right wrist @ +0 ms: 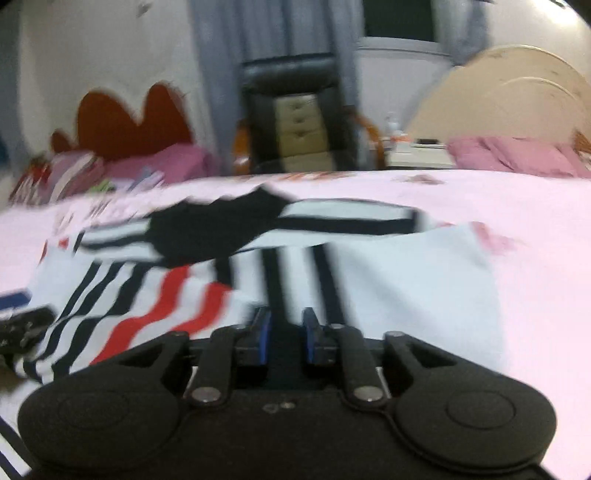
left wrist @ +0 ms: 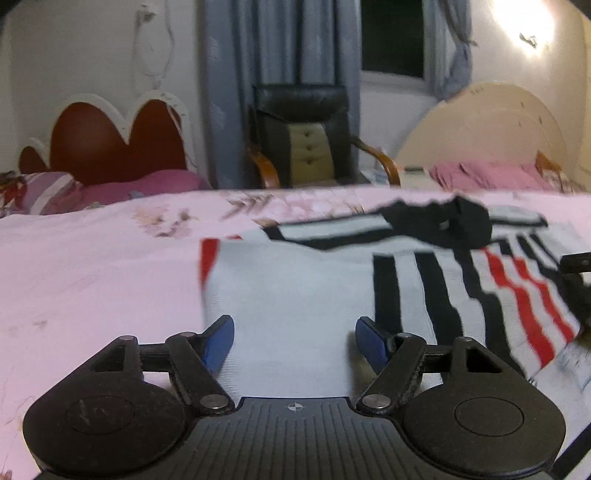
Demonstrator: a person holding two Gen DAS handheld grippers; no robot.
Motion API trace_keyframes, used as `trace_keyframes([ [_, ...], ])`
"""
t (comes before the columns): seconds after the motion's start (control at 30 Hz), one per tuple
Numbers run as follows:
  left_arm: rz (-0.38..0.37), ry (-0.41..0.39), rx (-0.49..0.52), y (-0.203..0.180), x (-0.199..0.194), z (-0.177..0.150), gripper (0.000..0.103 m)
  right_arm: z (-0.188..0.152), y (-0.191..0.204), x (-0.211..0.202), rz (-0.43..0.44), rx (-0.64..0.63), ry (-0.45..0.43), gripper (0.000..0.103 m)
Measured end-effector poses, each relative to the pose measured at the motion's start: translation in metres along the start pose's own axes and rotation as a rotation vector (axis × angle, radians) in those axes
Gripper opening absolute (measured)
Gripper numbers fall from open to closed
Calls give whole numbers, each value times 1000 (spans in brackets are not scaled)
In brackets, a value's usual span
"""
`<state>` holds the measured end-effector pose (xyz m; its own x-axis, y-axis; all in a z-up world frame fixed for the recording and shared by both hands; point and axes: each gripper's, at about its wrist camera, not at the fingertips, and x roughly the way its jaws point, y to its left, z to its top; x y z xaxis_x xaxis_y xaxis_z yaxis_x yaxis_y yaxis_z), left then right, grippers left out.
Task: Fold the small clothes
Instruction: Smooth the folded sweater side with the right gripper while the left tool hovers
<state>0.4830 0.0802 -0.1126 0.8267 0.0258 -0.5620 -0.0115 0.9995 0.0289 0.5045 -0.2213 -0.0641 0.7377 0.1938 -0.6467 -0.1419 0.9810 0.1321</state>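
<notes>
Flanking striped shirt: armchair, headboards beyond.

surface: bed with pink floral sheet | on it: white shirt with black and red stripes, spread flat, toward 3 o'clock in left wrist view | collar end at 12 o'clock

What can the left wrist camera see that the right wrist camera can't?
Only the left wrist view shows the bright lamp on the wall and the left gripper, its jaws wide apart. Only the right wrist view shows the right gripper, its jaws narrowly apart. Both show the striped shirt on the pink bed and the black chair.
</notes>
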Motion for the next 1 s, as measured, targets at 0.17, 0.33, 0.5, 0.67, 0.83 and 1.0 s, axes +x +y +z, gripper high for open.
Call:
trace_keyframes([
  [0.17, -30, -35, -75, -2, -13, -6, 72, 2, -33, -4, 105, 135, 2, 43],
  [0.33, 14, 9, -2, -31, -1, -16, 72, -7, -20, 12, 115, 26, 43, 22],
  [0.5, 2, -24, 2, -45, -5, -7, 72, 1, -15, 1, 104, -41, -30, 9],
  [0.67, 33, -1, -3, -54, -3, -5, 73, 1, -16, 20, 82, -102, 37, 17],
  [0.83, -52, -81, 33, -89, -26, 0, 73, 2, -7, -9, 160, -113, -13, 27],
  [1.0, -38, -3, 85, -108, -8, -13, 85, -17, 18, -6, 174, -236, 15, 41],
])
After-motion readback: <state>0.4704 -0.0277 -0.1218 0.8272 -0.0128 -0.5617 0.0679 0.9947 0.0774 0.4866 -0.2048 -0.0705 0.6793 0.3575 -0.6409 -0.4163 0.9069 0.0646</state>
